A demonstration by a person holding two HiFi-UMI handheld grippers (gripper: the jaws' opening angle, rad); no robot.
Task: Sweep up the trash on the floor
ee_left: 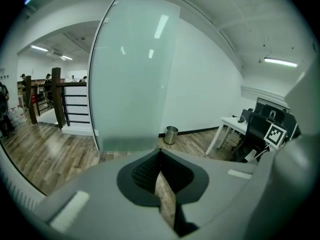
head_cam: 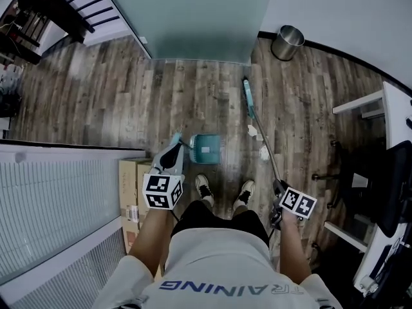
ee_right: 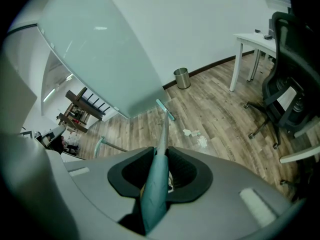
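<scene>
Two crumpled white paper scraps (head_cam: 252,131) (ee_right: 202,141) lie on the wood floor right of the teal dustpan (head_cam: 206,149). My right gripper (head_cam: 279,189) (ee_right: 159,176) is shut on the teal grip of the broom (ee_right: 163,129). The broom's rod runs forward past the scraps to the broom head (head_cam: 246,90) near the glass wall. My left gripper (head_cam: 168,159) (ee_left: 159,176) is shut, and nothing shows between its jaws. The dustpan's teal handle tip (head_cam: 175,137) (ee_right: 98,144) shows just beyond it; I cannot tell whether they touch.
A metal bin (head_cam: 288,42) (ee_left: 171,134) stands by the far wall. A frosted glass partition (head_cam: 193,18) is ahead. Cardboard boxes (head_cam: 132,185) sit at my left, beside my feet. An office chair (head_cam: 360,172) and white desk (head_cam: 393,111) fill the right.
</scene>
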